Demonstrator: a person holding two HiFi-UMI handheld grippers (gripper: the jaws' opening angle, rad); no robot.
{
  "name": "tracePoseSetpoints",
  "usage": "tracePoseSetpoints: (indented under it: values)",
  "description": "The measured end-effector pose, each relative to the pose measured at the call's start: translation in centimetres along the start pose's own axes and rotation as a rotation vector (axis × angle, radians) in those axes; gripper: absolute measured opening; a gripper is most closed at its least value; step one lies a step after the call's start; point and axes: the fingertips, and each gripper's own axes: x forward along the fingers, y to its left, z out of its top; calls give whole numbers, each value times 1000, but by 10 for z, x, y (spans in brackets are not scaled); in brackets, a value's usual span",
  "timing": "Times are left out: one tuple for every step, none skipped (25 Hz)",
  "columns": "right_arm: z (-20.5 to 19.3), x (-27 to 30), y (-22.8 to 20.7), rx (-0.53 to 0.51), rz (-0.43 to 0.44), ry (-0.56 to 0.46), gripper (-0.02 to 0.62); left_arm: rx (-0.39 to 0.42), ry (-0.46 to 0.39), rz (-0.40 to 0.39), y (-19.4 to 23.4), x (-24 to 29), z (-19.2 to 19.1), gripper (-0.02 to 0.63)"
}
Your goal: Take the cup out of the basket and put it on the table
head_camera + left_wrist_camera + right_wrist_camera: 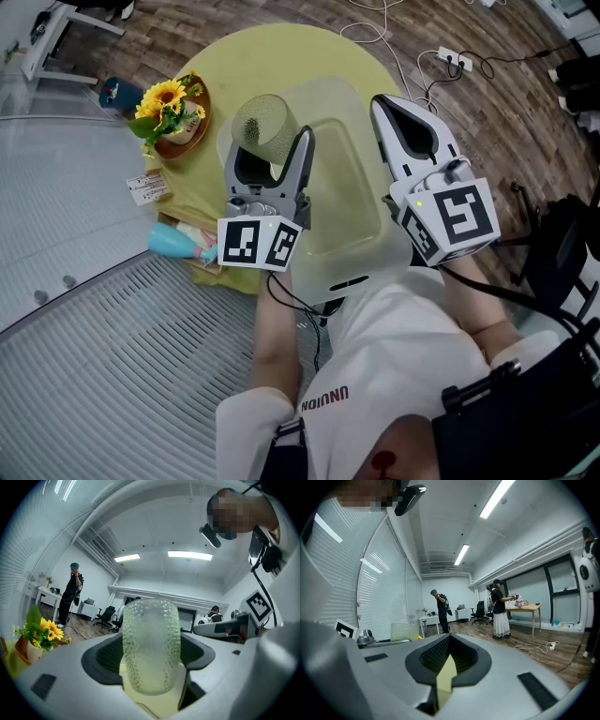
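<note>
Left gripper has its jaws closed on the cup, a bumpy translucent green cup, mouth up. Head view puts the cup at the near-left corner of the pale clear basket, on the table with the yellow cloth. Cannot tell from above if the cup touches the cloth or hangs clear.

Left gripper view shows what the head view hides. Both dark pads press the cup's sides, and yellow cloth shows below it between the jaws of the gripper. Sunflowers sit low left. In the head view the sunflowers are in a brown pot at the table's left edge, well apart from the cup.

Right gripper hovers over the basket's right side. Its own view shows the jaws nearly together, gripper empty, only a thin yellow slit between them. That view also catches the cup from the side, far left.
</note>
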Motion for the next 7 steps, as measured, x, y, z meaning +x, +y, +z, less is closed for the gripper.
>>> tracePoseSetpoints:
  values:
    - [0,0,0,0,0,0,18,0,0,1,0,0,0,367]
    - [0,0,0,1,-1,1,18,0,1,3,1,-1,0,367]
    - [0,0,0,1,-1,1,18,0,2,5,1,-1,0,367]
    - [0,0,0,1,-2,0,18,0,3,7,2,-1,-1,367]
    - [0,0,0,1,-2,-1,18,0,5,9,2,-1,-1,367]
    - [1,0,0,1,-3,-1,18,0,6,10,2,-1,-1,367]
    - [1,0,0,1,-3,-2,18,-1,7,11,3,-1,-2,367]
